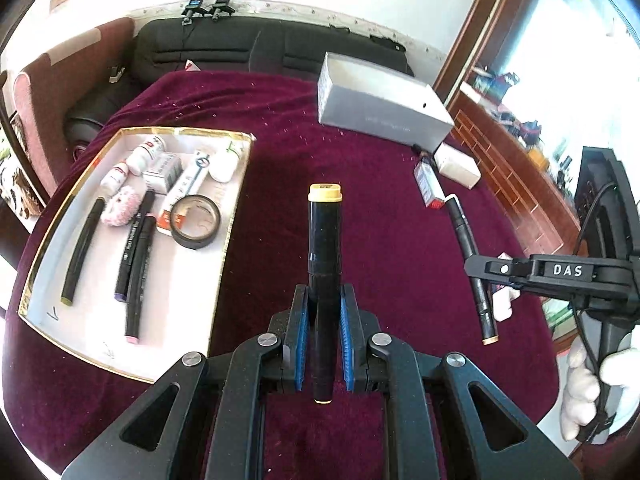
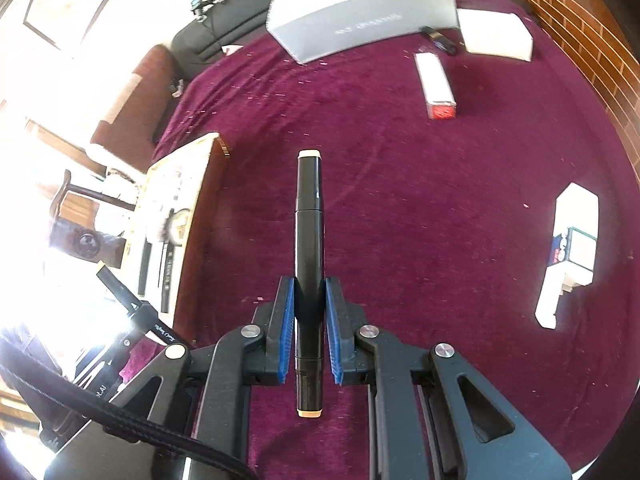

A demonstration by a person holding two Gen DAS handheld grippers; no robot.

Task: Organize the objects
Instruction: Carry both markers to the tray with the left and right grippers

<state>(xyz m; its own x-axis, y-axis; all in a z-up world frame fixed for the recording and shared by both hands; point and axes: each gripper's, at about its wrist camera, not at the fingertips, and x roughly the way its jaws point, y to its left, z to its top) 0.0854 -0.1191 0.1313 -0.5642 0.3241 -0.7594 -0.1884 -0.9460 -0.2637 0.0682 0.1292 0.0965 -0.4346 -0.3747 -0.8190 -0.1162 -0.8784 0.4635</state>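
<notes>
Two markers are in play, one clamped in each gripper. Left gripper (image 1: 324, 344) has its blue pads pressed on both sides of a black marker with a yellow cap (image 1: 325, 264); long axis runs straight out along the fingers, cap end forward, tail poking back behind the pads. Right gripper (image 2: 310, 328) is the same story: jaws closed onto a black marker with a pale peach cap (image 2: 309, 248), axis in line with the fingers. Neither jaw pair shows a visible gap to its barrel. Key relation: the tray (image 1: 230, 216) lies forward-left of the left gripper, near it, and well to the left of the right one, so the left hand is clearly nearer. Markers already in the tray (image 1: 136, 264) lie roughly lengthwise, toward and away from the camera, beside a tape roll (image 1: 196, 222), so the held marker's axis is already close to theirs; I judge a sideways shift left plus a lowering is all the left side needs, little or no rotation. Right gripper has to cross the maroon cloth (image 2: 440, 200) and likely wait its turn, else the two could collide over the tray. Small boxes (image 2: 436, 84) on the cloth are not yet sorted.
</notes>
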